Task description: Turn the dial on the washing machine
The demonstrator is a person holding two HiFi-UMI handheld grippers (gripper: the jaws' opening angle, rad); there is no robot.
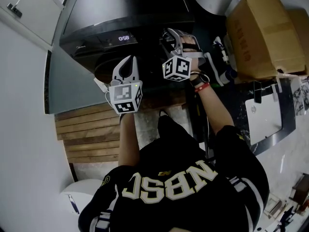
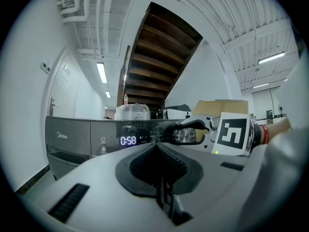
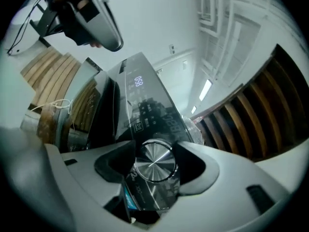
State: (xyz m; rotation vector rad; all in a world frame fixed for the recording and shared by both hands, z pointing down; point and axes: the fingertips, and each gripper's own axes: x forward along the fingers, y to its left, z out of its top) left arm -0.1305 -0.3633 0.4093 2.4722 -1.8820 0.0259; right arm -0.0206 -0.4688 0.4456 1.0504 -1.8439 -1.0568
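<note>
beside the washing machine (image 1: 125,8), at the right of the head view, stands a brown cardboard box (image 1: 263,30); what it holds cannot be seen, and its red print is too blurred to read. on top of the machine sits a plastic-wrapped bundle (image 2: 132,111). the grey front panel carries the word "midea" (image 2: 60,136), and the lit display (image 2: 128,140) reads 0:58. small white program labels ring the dial (image 3: 154,162) but are too small to read. the dial is a round knob with a brushed silver face, set in the dark glossy control panel to the right of the display. the right gripper (image 1: 173,36) has its jaws wide around the dial, a pad against each side. the left gripper (image 1: 128,61) hangs in front of the machine, jaws together and empty.
</note>
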